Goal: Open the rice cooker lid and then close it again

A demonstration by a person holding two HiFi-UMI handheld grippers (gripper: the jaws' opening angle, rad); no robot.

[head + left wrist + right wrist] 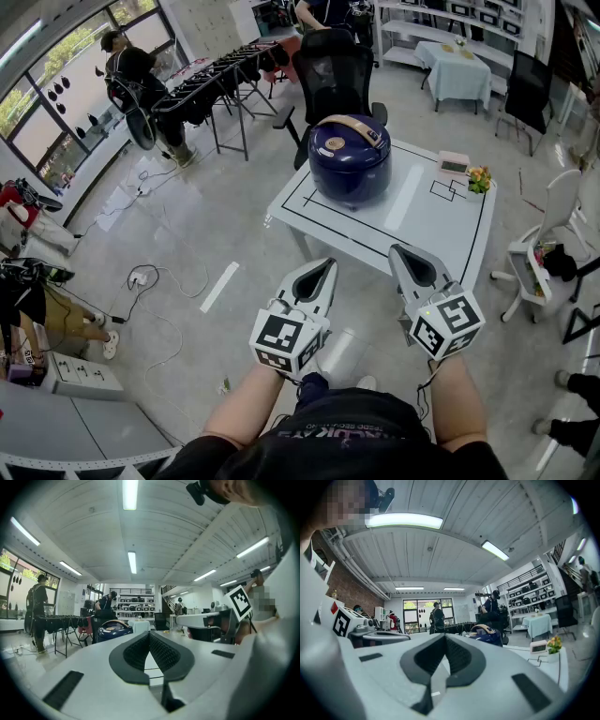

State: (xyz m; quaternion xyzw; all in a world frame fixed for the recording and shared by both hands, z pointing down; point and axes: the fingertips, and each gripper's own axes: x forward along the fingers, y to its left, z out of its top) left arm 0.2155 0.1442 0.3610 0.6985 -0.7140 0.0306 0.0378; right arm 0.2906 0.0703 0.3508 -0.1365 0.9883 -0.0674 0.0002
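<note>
Indoors, rice cooker [349,159] on white table [431,223]

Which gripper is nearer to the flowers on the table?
Right. The right gripper points at the table's near edge, below the flowers in the head view; the left gripper sits farther left, beside it.

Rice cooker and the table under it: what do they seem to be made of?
The rice cooker looks like glossy dark-blue plastic or coated metal, judging by the highlights on its rounded shell; its handle is matte tan, material unclear. The table seems matte white laminate, flat and glare-free.
</note>
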